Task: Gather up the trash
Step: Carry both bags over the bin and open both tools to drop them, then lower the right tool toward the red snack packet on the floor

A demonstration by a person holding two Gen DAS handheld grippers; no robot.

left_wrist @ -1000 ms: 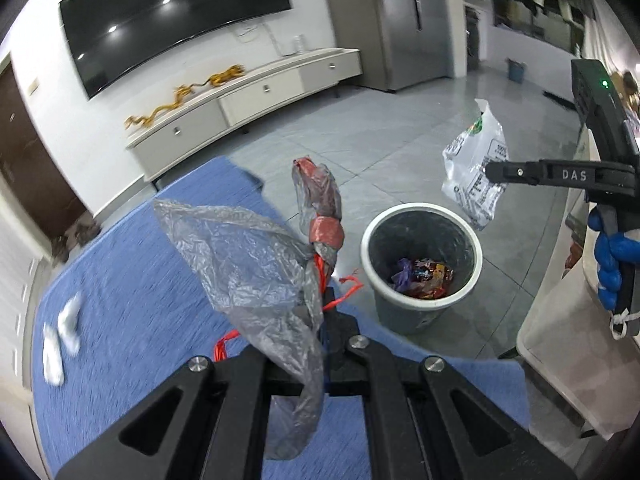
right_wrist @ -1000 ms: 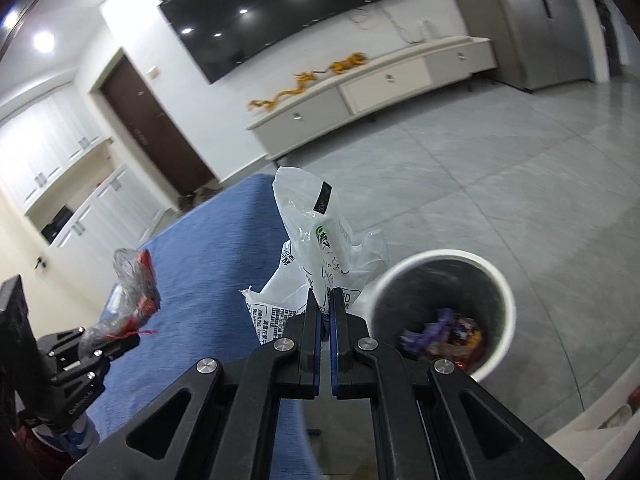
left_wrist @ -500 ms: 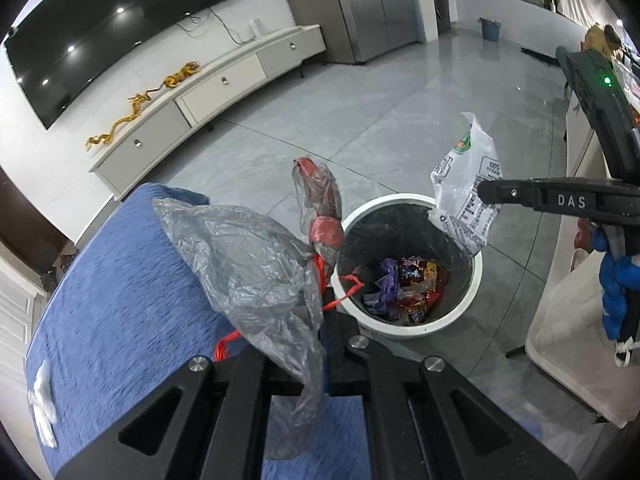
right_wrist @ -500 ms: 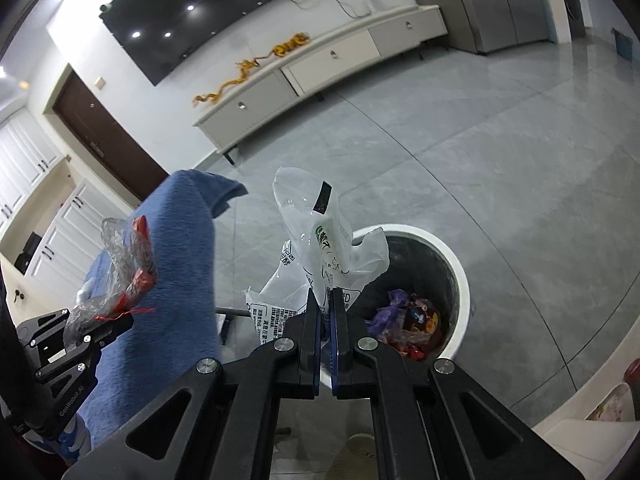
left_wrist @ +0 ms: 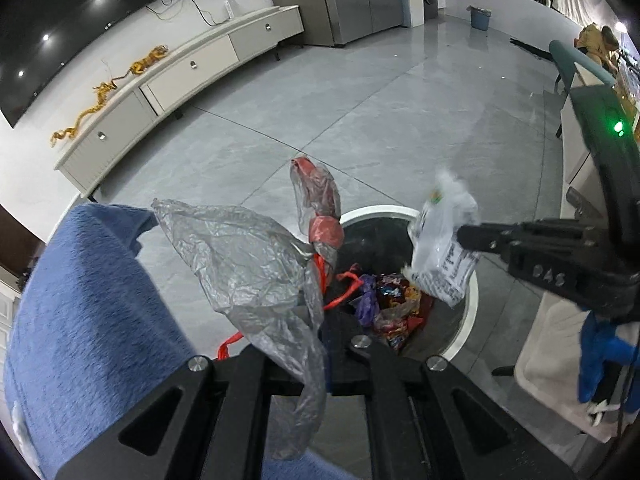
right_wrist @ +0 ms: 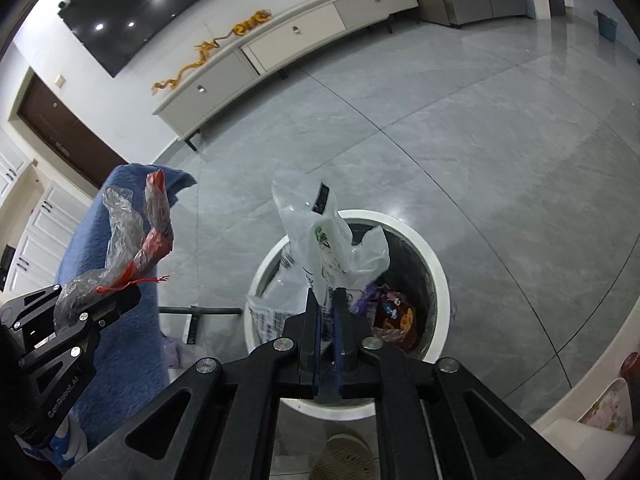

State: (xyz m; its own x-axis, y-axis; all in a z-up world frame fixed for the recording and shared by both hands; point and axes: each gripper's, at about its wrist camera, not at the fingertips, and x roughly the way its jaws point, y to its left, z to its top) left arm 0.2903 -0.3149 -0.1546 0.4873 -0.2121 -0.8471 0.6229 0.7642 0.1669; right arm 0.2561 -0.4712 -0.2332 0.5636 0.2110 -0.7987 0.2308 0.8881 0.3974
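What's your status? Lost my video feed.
Right gripper opening, white bag between jaws over bin. Left gripper opening, grey wrapper between jaws. Bin mouth unobstructed.

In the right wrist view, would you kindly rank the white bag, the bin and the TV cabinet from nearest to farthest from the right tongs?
1. White bag: between the right tongs.
2. Bin: just beyond, below the bag.
3. TV cabinet: far across the floor, by the wall.
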